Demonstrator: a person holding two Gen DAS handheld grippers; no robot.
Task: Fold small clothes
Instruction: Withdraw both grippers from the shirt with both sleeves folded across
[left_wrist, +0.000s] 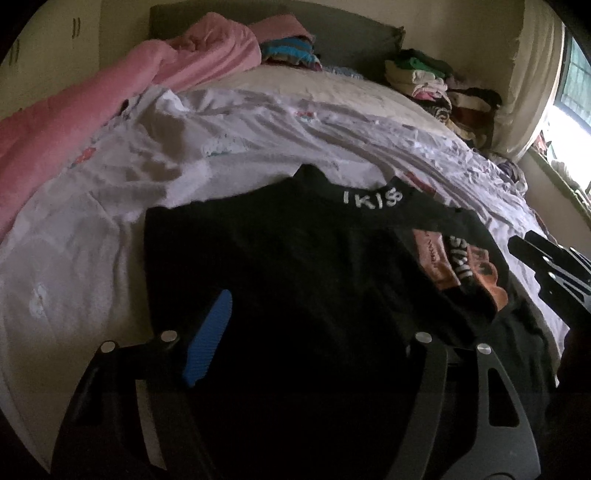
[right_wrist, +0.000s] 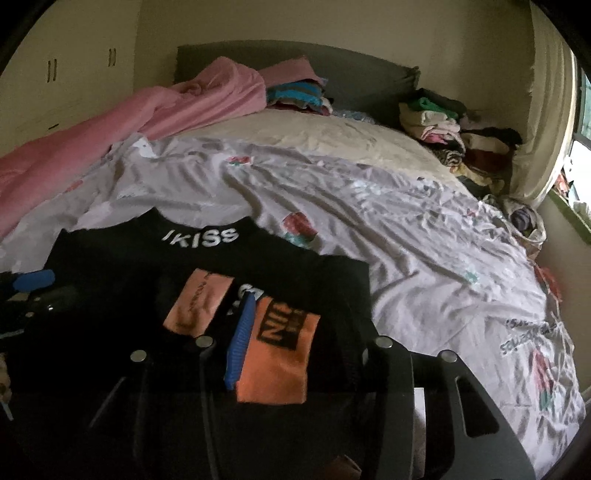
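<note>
A black garment (left_wrist: 288, 251) with white "IKISS" lettering at its collar lies spread on the white printed sheet (left_wrist: 92, 229). Its right part is folded over and shows orange patches (right_wrist: 277, 362). In the left wrist view my left gripper (left_wrist: 314, 306) hovers low over the garment's near part. Its jaws stand wide, the blue pad (left_wrist: 208, 336) is bare, and nothing is pinched. My right gripper (right_wrist: 303, 314) is open over the folded part, with the orange patch lying flat between its fingers. The right gripper (left_wrist: 550, 266) also shows at the right edge of the left wrist view, and the left gripper (right_wrist: 33, 280) at the left edge of the right wrist view.
A pink blanket (right_wrist: 147, 110) lies bunched along the bed's left side. A striped stack (right_wrist: 295, 96) sits by the grey headboard (right_wrist: 362, 77). Piled clothes (right_wrist: 454, 129) fill the back right corner by the curtain and window. Cupboard doors (right_wrist: 74, 66) stand at the far left.
</note>
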